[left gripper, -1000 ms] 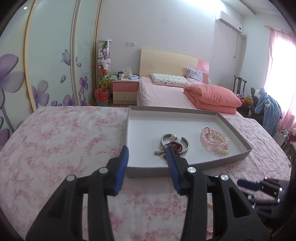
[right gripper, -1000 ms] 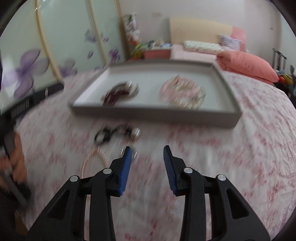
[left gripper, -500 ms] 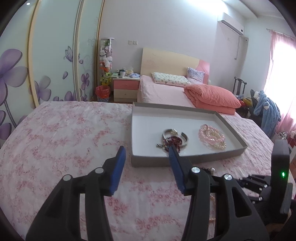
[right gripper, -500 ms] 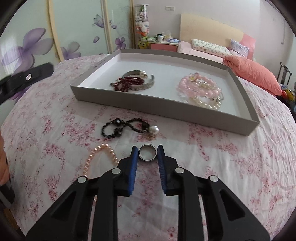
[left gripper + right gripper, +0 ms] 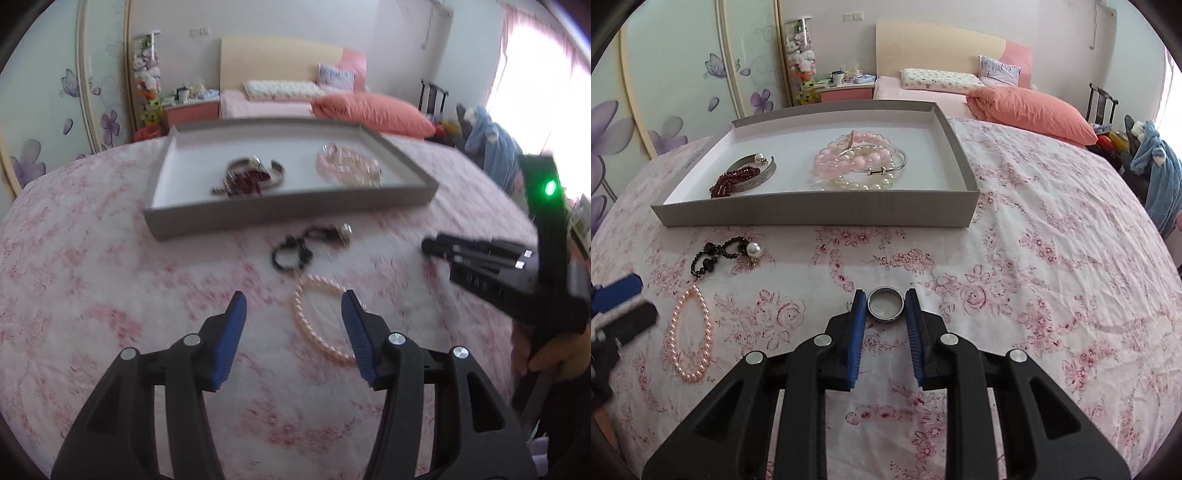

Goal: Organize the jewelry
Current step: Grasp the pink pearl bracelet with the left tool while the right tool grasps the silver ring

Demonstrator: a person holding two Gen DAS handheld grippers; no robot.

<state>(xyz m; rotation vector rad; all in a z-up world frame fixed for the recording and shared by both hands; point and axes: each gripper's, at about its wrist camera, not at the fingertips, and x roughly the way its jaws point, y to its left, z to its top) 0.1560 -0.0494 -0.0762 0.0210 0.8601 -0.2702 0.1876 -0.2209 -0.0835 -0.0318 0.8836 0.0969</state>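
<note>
Since a second ago your right gripper has pinched the small, hard, slippery ring at frame centre; left gripper is opening over the limp pearl strand, lower centre.

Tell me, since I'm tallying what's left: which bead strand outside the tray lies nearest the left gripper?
The pink pearl strand, right before the opening left gripper. The black bead strand lies farther off, near the tray.

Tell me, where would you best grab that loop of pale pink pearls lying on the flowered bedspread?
Probably from above, across one side strand of the pale pink pearl loop. It lies flat and limp as a long open oval on the flowered bedspread, so nothing stands up to grasp. The left gripper, jaws opening, is over its near end; one finger inside the loop and one outside could pinch the strand.
</note>
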